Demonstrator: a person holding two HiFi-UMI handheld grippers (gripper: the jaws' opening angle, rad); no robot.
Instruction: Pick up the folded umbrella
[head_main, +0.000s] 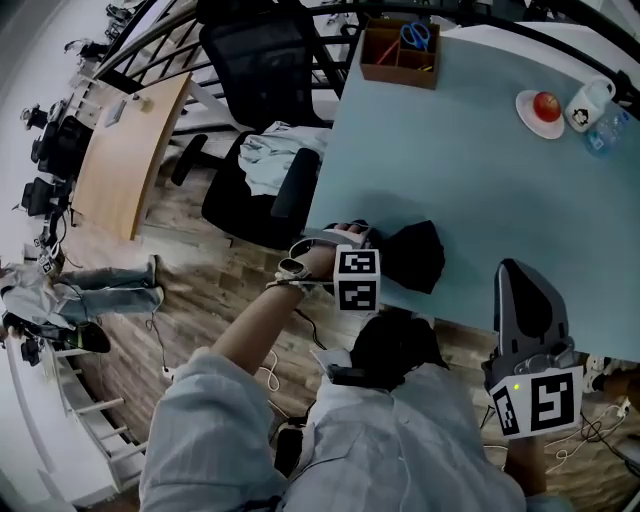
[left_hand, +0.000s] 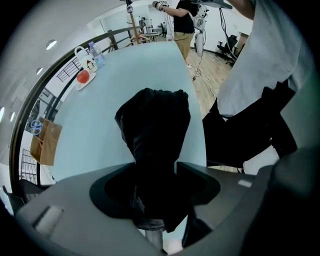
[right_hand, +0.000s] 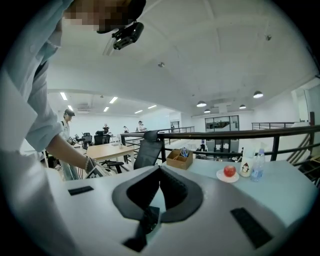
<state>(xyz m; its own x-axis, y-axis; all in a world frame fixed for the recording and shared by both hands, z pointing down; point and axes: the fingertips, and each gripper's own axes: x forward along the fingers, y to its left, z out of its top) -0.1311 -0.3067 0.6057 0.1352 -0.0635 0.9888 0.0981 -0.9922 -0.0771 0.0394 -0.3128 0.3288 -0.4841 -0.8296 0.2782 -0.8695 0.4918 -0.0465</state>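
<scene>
**Arm and Gripper Status**

Left arm: the left forearm (head_main: 262, 325) is bare below a light sleeve (head_main: 205, 420) and reaches forward, with a band at the wrist. The left gripper (head_main: 347, 240) points straight down, its marker cube (head_main: 357, 280) facing the head view. In the left gripper view the left gripper (left_hand: 156, 174) has its jaws spread wide, astride the folded umbrella (left_hand: 156, 125).

Right arm: the right gripper (head_main: 522, 275) is held low at the person's right side, pointing forward and slightly downward. In the right gripper view the right gripper (right_hand: 161, 171) has its jaw tips together, with nothing between them.
</scene>
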